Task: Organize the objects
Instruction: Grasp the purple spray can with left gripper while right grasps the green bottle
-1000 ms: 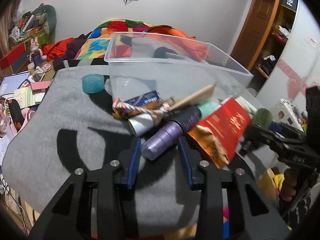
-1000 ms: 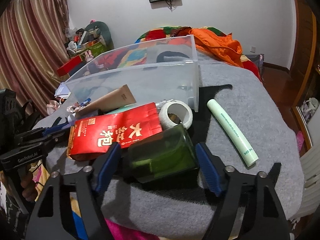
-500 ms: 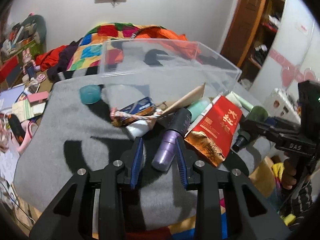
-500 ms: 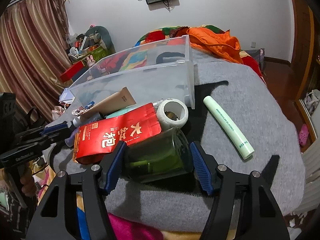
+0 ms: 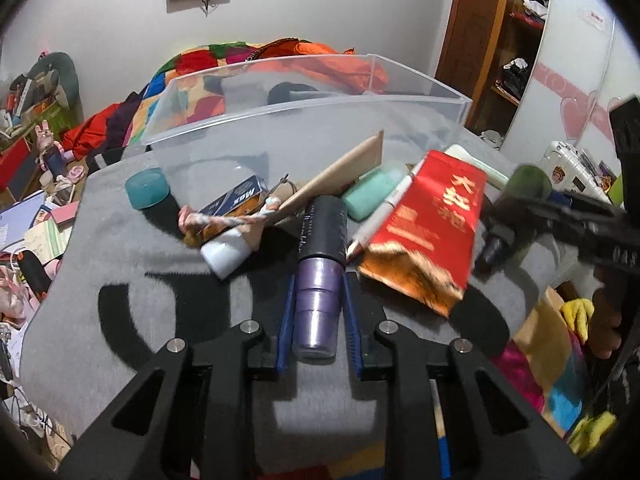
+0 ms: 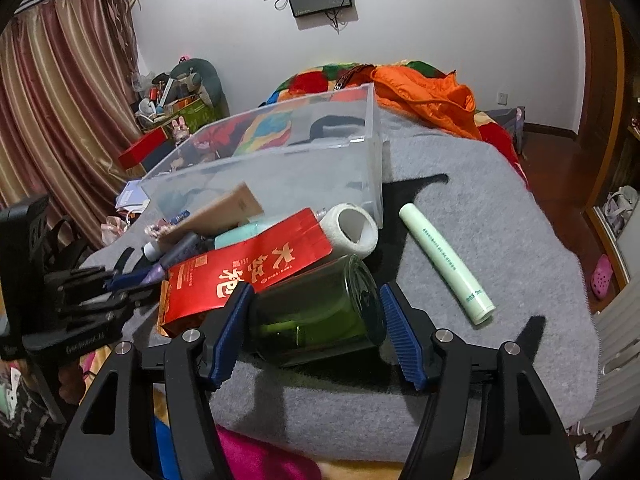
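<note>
Grey blanket [image 6: 460, 208]: covers the bed; bears every item below.
Clear bin [image 5: 304, 92]: the landmark; open-topped, standing on the blanket beyond the clutter.
Red packet [image 6: 244, 268]: lies flat in front of the bin, its gold end toward the left gripper.
Green jar [image 6: 320, 312]: on its side in front of the bin, just right of the red packet.
Right gripper [image 6: 316, 332]: blue pads flank the green jar; left pad touches it, right pad at its base; full clamping cannot be told.
Left gripper [image 5: 318, 310]: pads pressed on the purple bottle.
Purple bottle [image 5: 318, 300]: black-capped, pinched in front of the bin, cap pointing toward it.
Pale green tube [image 6: 444, 260]: on the blanket, right of the bin's near corner.
White roll [image 6: 352, 230]: touching the bin's front wall.
Teal cap [image 5: 147, 188]: at the bin's left front corner.
</note>
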`<state>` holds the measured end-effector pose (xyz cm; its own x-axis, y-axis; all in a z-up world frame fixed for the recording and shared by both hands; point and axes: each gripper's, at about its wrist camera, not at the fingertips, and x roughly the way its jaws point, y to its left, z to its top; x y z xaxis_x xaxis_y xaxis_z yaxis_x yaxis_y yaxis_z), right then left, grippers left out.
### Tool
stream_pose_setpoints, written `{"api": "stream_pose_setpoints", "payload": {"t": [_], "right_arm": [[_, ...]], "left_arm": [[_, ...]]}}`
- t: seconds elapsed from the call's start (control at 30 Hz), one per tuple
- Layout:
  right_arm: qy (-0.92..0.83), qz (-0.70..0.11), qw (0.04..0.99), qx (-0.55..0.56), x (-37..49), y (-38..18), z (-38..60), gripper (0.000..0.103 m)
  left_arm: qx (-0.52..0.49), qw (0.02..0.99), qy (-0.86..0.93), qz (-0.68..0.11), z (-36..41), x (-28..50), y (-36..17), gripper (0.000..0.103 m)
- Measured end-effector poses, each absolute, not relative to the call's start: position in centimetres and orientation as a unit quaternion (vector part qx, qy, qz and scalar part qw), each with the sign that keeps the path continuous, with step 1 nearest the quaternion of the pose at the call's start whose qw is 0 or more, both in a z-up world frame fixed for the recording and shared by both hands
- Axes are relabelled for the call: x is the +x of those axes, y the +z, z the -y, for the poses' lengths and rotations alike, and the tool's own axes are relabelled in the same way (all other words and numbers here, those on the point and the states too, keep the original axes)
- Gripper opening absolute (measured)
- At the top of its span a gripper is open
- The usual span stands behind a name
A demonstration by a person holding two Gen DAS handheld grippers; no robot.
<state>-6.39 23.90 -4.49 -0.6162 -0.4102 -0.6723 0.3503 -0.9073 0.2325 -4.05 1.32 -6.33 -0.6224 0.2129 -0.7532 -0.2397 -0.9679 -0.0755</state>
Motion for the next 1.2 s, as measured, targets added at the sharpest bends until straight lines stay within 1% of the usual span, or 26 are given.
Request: {"api": "stream_pose_setpoints", "payload": {"t": [0.17, 0.33, 0.43, 0.6, 0.63, 0.77, 0.93, 1.2], "right_arm": [[-0.901, 0.039, 0.21, 0.379, -6.2, -4.1, -24.2, 0.061], [-0.904, 0.044, 0.212, 0.369, -5.9, -3.3, -24.5, 0.061], [-0.908, 0.041, 0.212, 0.36, -5.6, -2.6, -24.6, 0.061], [-0.912, 0.049, 0.213, 0.347, -5.4, -1.7, -25.0, 0.061], [-0.913, 0.049, 0.212, 0.346, -5.3, -1.6, -25.0, 0.061], [-0.915, 0.049, 0.207, 0.341, -5.5, -1.3, -25.0, 0.061], [-0.916, 0.055, 0.206, 0.339, -6.0, -0.7, -24.9, 0.061], [-0.924, 0.048, 0.206, 0.32, -7.3, 1.2, -24.2, 0.061]], "left_arm": [[-0.422, 0.126, 0.898, -0.01, -0.7, -2.3, -6.1, 0.022], [-0.428, 0.13, 0.895, 0.003, -0.2, -3.0, -5.4, 0.023], [-0.422, 0.133, 0.897, 0.001, -0.4, -3.9, -5.2, 0.028], [-0.435, 0.127, 0.891, -0.014, -1.5, -5.5, -6.1, 0.027], [-0.434, 0.124, 0.892, -0.016, -1.6, -5.5, -6.3, 0.025], [-0.419, 0.118, 0.9, -0.022, -1.6, -4.6, -5.9, 0.025], [-0.403, 0.112, 0.908, -0.011, -0.7, -3.8, -4.4, 0.025], [-0.365, 0.1, 0.926, 0.005, 0.9, -4.2, -0.4, 0.025]]}}
